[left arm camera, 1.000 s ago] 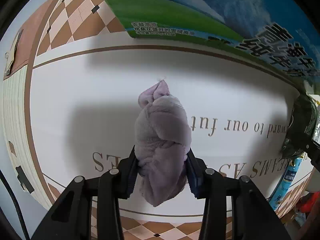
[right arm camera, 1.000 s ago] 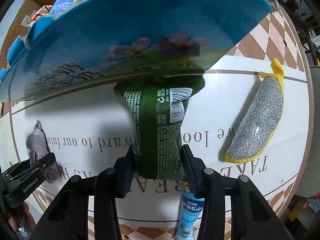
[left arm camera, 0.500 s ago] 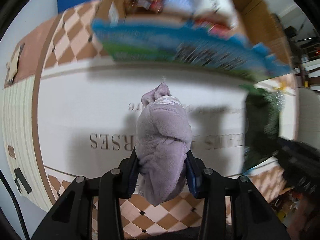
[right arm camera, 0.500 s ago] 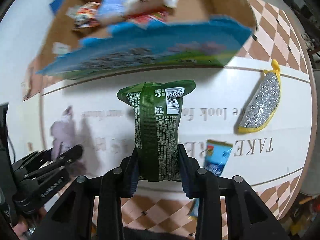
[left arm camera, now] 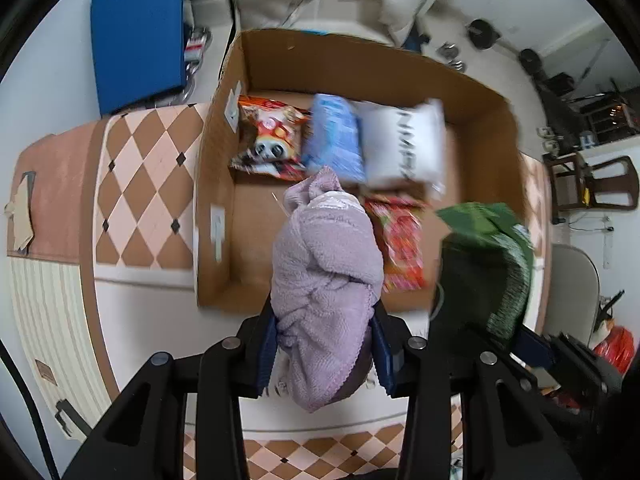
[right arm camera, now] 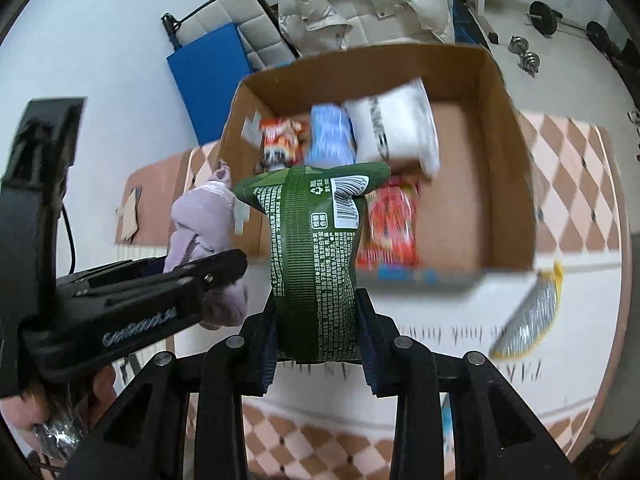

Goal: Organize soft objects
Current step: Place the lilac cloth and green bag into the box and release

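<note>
Checkered tabletop point(left arm camera: 140, 184) carries an open cardboard box point(left arm camera: 216, 184); above its near wall your left tool point(left arm camera: 324, 344) clamps a lilac towel point(left arm camera: 324, 272), your right tool point(right arm camera: 318, 324) a green packet point(right arm camera: 312, 248). Crowding together, they may snag or spill outside.

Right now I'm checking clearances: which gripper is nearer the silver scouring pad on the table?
Right. The right gripper, clamping the green packet, hangs beside the scouring pad; the left gripper, holding the purple towel, is on its far side.
</note>
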Tool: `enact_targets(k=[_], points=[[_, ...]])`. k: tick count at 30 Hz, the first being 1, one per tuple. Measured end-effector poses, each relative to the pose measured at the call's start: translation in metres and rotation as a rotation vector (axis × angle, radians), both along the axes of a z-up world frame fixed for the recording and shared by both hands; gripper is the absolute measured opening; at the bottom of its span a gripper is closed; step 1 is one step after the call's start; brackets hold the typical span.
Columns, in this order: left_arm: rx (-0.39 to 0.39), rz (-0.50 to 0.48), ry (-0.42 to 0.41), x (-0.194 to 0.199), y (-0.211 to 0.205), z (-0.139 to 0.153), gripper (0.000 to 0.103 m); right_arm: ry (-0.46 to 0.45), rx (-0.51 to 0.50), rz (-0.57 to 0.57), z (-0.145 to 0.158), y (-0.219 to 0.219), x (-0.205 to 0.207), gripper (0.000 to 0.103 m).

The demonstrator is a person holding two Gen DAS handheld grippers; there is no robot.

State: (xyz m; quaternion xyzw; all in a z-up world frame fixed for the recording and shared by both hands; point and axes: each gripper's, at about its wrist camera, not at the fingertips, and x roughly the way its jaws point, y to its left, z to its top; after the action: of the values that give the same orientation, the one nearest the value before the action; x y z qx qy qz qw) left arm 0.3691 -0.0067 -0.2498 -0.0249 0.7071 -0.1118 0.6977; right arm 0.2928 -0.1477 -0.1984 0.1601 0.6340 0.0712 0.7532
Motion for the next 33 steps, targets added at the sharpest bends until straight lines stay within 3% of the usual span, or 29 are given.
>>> enact_targets(k=[4,9,18,26,30,31,33], points=[[0.024,0.013,0.140,0.050,0.000,-0.039,0.037,0.031,-0.019,-0.021,-0.024,0.003,0.050,0.036],[0.052,0.021,0.217,0.077,-0.003,-0.064,0.037,0.114,-0.037,-0.014,-0.060,0.014,0.088,0.036],[0.091,0.021,0.304,0.071,0.002,-0.101,0.038,0.208,-0.038,-0.008,-0.099,0.019,0.101,0.036],[0.070,0.036,0.325,0.064,0.005,-0.102,0.041,0.232,-0.051,0.000,-0.108,0.021,0.111,0.036],[0.058,0.057,0.331,0.073,0.012,-0.092,0.056,0.262,-0.032,0.014,-0.110,0.023,0.114,0.040],[0.059,0.058,0.322,0.073,0.013,-0.089,0.066,0.268,-0.022,0.015,-0.109,0.021,0.114,0.043],[0.067,0.048,0.285,0.072,0.014,-0.079,0.077,0.268,-0.028,0.018,-0.108,0.021,0.114,0.063]])
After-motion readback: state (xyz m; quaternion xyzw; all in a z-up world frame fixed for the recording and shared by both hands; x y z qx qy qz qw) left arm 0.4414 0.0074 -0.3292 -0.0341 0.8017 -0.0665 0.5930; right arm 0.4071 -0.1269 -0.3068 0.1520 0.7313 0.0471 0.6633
